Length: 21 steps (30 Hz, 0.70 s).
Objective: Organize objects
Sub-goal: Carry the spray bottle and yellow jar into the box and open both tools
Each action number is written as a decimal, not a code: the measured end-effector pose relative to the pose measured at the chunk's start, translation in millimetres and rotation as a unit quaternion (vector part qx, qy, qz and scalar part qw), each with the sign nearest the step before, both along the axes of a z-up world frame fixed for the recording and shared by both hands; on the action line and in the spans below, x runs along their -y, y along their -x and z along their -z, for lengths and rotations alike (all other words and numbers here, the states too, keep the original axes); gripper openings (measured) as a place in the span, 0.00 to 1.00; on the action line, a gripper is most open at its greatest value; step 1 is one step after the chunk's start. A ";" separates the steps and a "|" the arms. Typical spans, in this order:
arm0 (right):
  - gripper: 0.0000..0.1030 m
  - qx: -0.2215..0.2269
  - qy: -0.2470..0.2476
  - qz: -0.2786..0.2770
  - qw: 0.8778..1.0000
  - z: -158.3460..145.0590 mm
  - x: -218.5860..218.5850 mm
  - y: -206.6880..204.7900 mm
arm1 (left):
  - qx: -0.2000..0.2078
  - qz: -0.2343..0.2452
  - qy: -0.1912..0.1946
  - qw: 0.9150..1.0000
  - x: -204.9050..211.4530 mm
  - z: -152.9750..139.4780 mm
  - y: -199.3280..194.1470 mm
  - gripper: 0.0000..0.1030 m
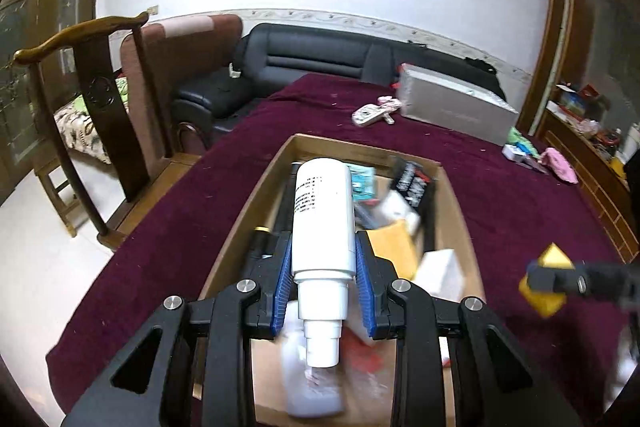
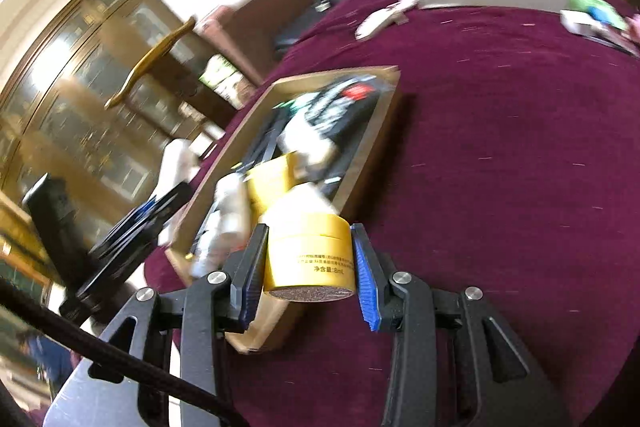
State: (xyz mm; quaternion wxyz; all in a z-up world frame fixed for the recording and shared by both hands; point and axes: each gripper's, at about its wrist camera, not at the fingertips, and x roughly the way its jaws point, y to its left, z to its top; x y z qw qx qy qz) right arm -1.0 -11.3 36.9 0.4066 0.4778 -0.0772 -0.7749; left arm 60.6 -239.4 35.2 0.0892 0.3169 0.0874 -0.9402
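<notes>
Two tongs are mine, and each is clamped on one thing. My left tongs (image 1: pixel 324 281) grip one white bottle (image 1: pixel 324 219) by its lower body, neck toward me, held above the cardboard box (image 1: pixel 240 219). My right tongs (image 2: pixel 308 267) pinch one yellow jar (image 2: pixel 310 251) between the blue pads (image 2: pixel 366 277), hanging over the near right corner of that box. One box sits on the maroon-covered bench (image 1: pixel 520 211), holding a blurred jumble I cannot count: black packets, one yellow packet (image 1: pixel 394 247), white pieces. Beyond the box, well apart, lie one silver case (image 1: pixel 456 103) and one small patterned pouch (image 1: pixel 370 115).
</notes>
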 end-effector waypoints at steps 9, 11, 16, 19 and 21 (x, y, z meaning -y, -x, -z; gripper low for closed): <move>0.38 0.018 -0.028 -0.067 0.997 27.1 69.3 -18.5 | 0.030 -0.010 0.007 0.999 14.4 17.4 21.7 0.24; 0.38 0.001 -0.039 -0.072 0.997 30.6 78.8 -22.8 | 0.038 -0.012 0.012 0.999 15.2 19.8 26.0 0.24; 0.38 -0.057 -0.080 -0.076 0.992 31.8 92.8 -31.8 | 0.045 -0.016 0.018 0.999 16.1 23.3 32.5 0.24; 0.38 -0.074 -0.084 -0.077 0.991 34.5 96.2 -32.8 | 0.045 -0.023 0.025 0.998 16.5 23.7 32.9 0.24; 0.38 -0.086 -0.089 -0.078 0.989 36.4 100.7 -32.4 | 0.046 -0.025 0.026 0.998 17.8 24.1 34.5 0.25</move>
